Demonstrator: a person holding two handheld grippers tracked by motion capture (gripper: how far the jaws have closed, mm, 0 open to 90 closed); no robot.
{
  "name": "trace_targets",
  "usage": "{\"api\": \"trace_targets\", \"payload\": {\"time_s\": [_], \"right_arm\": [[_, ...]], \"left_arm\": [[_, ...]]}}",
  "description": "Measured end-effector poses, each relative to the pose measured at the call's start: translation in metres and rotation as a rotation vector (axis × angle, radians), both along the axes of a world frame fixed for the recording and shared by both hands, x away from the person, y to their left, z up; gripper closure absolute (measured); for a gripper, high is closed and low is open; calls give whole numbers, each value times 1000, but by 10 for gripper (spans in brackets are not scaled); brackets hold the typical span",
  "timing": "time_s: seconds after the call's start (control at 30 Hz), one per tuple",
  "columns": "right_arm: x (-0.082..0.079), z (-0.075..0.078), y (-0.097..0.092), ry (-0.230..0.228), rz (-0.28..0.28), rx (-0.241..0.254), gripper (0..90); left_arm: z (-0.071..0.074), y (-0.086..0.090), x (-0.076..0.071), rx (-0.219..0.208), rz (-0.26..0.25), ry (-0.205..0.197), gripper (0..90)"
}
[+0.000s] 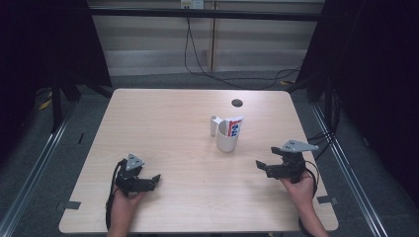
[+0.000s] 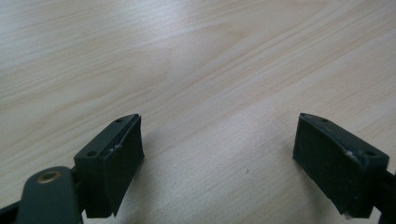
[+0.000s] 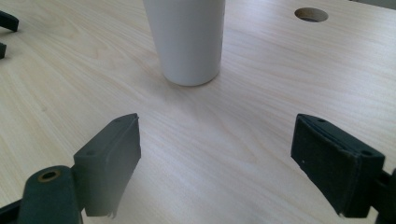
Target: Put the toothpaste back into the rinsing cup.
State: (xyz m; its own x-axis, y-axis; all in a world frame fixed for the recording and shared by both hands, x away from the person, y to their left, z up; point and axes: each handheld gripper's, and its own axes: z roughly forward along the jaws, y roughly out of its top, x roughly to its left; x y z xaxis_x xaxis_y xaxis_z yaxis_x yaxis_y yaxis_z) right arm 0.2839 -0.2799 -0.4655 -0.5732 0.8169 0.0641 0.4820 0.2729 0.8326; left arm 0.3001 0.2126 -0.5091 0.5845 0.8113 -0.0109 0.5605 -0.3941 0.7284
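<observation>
Both grippers, left gripper [image 1: 157, 178] and right gripper [image 1: 259, 165], sit jaws wide apart near the white cup [image 1: 227, 138] holding a toothpaste tube [image 1: 235, 126].

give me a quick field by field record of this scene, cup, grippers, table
cup: white cup upright on the table, right of centre
contents: white tube with red and blue print leaning inside; a white part at its left rim
left gripper: open, low over bare wood, holding nothing
right gripper: open, aimed at the cup, apart from it
table: light wooden table with a round dark hole behind the cup
</observation>
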Motion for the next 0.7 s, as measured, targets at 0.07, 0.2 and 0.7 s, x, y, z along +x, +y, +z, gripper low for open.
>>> {"api": "trace_targets", "payload": {"time_s": [0.07,0.2,0.7], "right_arm": [[-3,-3,-2,7,0,-6,153],[-7,-6,-4,15,1,-11,153],[-17,-23,-10,51,5,-31,155]], "left_arm": [[0,0,0,0,0,0,158],[0,0,0,0,0,0,158],[0,0,0,1,0,-1,160]]}}
